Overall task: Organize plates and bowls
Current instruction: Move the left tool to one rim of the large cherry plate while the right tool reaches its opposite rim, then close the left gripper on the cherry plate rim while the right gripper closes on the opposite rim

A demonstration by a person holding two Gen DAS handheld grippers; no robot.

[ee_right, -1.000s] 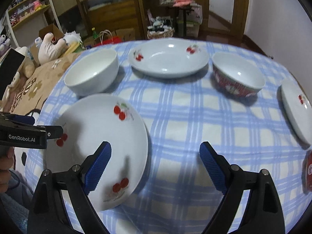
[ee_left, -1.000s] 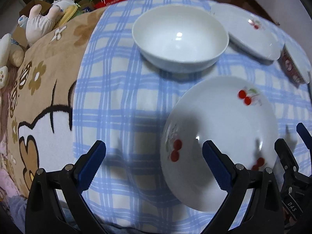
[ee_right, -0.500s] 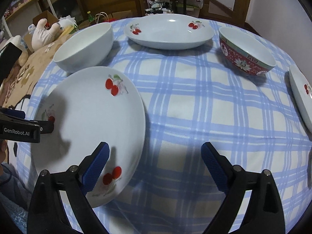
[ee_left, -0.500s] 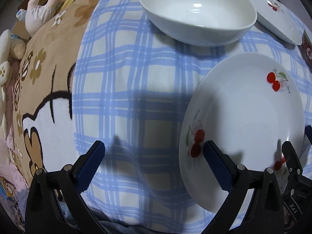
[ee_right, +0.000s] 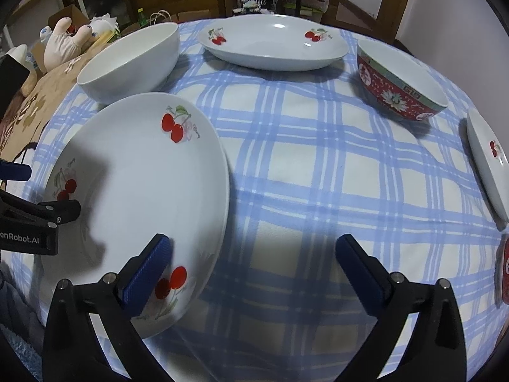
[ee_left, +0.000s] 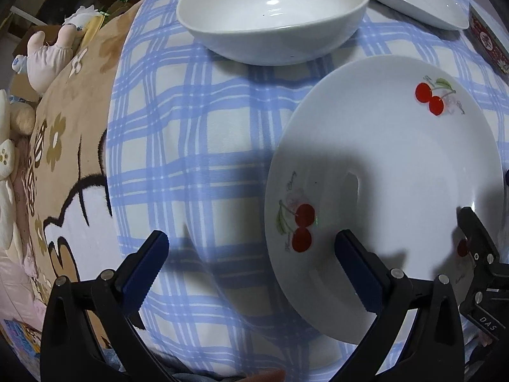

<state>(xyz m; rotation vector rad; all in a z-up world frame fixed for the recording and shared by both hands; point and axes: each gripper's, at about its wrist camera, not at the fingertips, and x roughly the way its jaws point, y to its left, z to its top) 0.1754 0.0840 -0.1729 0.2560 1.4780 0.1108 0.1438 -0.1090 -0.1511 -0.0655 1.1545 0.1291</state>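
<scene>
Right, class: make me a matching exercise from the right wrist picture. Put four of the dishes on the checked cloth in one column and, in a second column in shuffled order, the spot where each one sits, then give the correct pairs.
Things
1. plain white bowl
2. red patterned bowl
3. nearest cherry plate
4. oval cherry dish

Places
A. far middle of the table
B. near left, under the right gripper's left finger
C. far left
D. far right

Pairs: 1-C, 2-D, 3-B, 4-A
</scene>
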